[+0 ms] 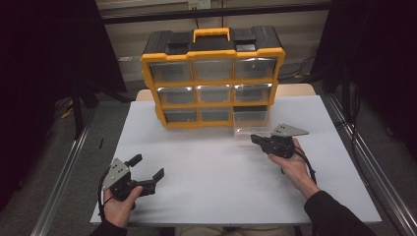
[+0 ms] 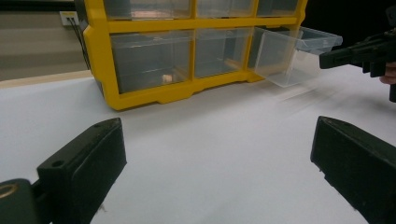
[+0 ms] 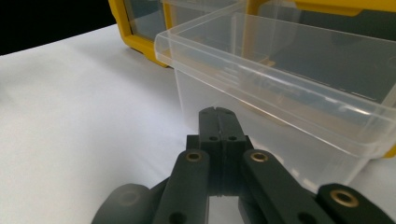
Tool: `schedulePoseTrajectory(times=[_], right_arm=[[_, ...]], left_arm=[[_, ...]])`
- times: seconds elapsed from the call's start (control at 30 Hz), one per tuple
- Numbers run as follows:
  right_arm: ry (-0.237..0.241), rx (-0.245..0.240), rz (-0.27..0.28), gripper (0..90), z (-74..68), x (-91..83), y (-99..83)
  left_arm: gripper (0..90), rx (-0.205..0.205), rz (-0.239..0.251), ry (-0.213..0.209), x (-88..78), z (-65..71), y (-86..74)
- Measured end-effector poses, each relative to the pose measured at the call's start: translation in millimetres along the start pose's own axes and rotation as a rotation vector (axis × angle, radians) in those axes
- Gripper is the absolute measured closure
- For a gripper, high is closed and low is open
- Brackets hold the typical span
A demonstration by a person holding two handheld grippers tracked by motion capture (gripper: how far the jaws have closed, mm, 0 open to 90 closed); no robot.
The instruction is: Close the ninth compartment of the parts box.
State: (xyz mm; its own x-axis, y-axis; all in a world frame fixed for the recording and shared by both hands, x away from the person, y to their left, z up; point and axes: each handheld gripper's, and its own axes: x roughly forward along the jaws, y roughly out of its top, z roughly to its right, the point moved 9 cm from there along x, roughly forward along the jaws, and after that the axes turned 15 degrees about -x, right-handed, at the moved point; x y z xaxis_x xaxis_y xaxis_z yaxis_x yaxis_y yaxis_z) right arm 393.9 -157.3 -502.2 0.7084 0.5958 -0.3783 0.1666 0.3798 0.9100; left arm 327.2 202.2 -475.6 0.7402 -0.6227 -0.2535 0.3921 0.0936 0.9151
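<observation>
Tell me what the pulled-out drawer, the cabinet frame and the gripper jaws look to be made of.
Pulled-out drawer: clear glossy plastic; the table shows through it. Cabinet frame: opaque yellow moulded plastic, with a black top. Right hand-held gripper jaws: matt black, probably plastic, with brass-coloured inserts.

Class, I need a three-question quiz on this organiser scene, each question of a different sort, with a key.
1. True or false: the left tool is open.
2. Which drawer of the organiser is pulled out?
A. top left
B. middle
C. bottom right
3. Fill in: the right tool has its jaws ____, just in front of that drawer.

Key: 1 true; 2 C; 3 shut.
</observation>
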Motion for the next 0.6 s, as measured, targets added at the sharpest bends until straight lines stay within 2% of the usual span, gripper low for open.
schedulePoseTrajectory(times=[0.6], right_arm=[[-0.034,-0.013,-0.002,90.0,8.0,5.8,-1.6]], left_arm=[[3.1,0.012,-0.004,-0.003,-0.2,0.4,-0.1]])
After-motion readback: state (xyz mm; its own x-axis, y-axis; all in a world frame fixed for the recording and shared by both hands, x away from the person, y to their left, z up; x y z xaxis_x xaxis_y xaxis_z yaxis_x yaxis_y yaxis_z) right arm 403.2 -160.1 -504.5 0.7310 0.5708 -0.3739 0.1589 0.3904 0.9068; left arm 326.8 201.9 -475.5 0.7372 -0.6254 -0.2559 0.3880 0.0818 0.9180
